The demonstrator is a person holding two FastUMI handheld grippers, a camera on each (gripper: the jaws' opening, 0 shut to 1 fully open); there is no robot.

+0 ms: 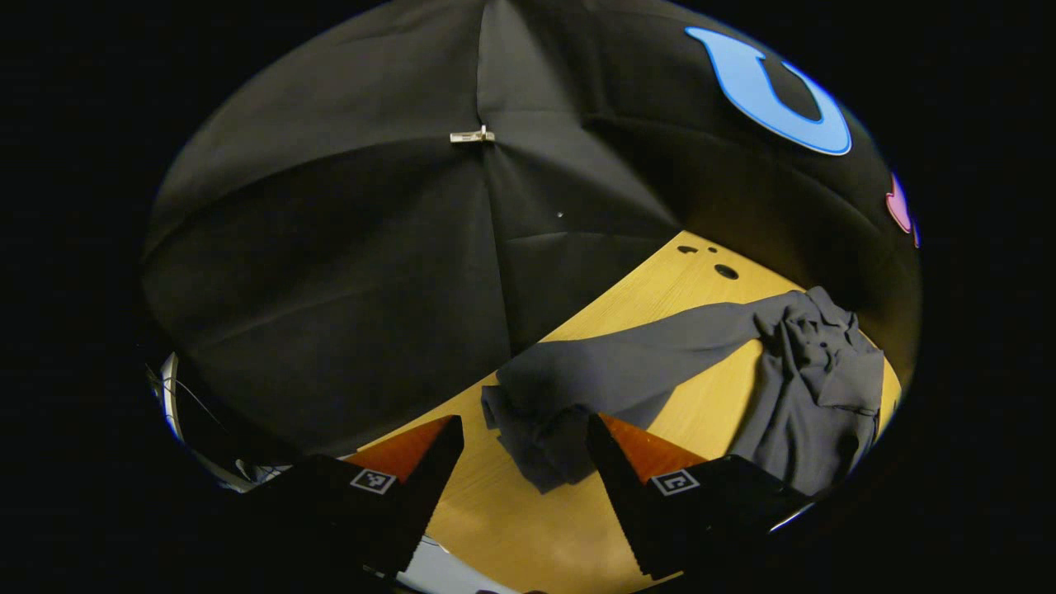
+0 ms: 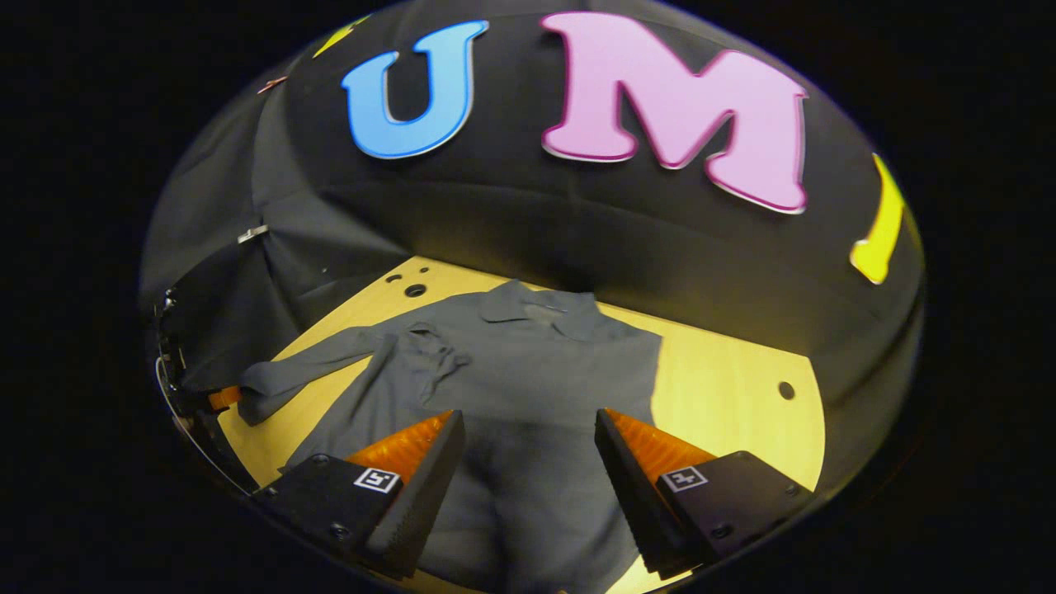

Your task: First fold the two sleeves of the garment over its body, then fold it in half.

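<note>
Shirt (image 2: 528, 388): you have one, grey, lying on the wooden table (image 2: 726, 379), with one sleeve (image 1: 610, 363) stretched out sideways. Your left gripper (image 1: 525, 437) and right gripper (image 2: 528, 437) are both spread open, holding nothing.

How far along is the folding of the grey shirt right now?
Looks early. The right sleeve seems already folded over the grey collared shirt. The open left gripper is at the cuff of the outstretched left sleeve; the right gripper is open above the body. The half fold remains.
</note>
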